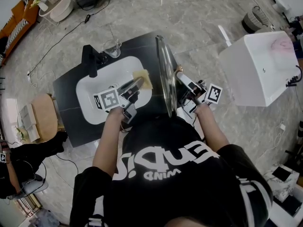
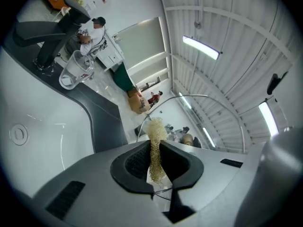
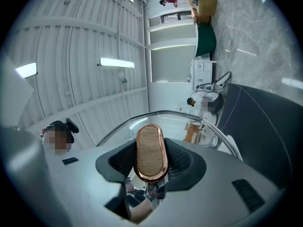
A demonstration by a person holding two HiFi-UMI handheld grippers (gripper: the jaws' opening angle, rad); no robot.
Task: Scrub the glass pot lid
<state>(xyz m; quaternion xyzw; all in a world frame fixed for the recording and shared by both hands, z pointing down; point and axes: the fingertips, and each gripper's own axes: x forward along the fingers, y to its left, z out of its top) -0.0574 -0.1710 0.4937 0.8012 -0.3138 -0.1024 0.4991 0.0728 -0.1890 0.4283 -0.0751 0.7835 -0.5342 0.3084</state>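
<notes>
up on edge at centre frame of the head view: glass pot lid (image 1: 166, 77), over the right rim of the white sink (image 1: 92, 86). gripped by its wood-topped knob (image 3: 151, 150) in the right hand-held gripper (image 3: 151, 163), jaws clamped on both sides. clenched in the left hand-held gripper (image 2: 154, 163): a yellow mesh scrubber (image 2: 155, 148), just left of the lid. for a good scrub, probably: hold the knob firm, press the mesh flat to the glass, work rim to middle, drip into the sink rather than onto the dark table (image 1: 68, 86). hard to make out: any grime, with the glass seen edge-on; whether mesh meets glass yet.
</notes>
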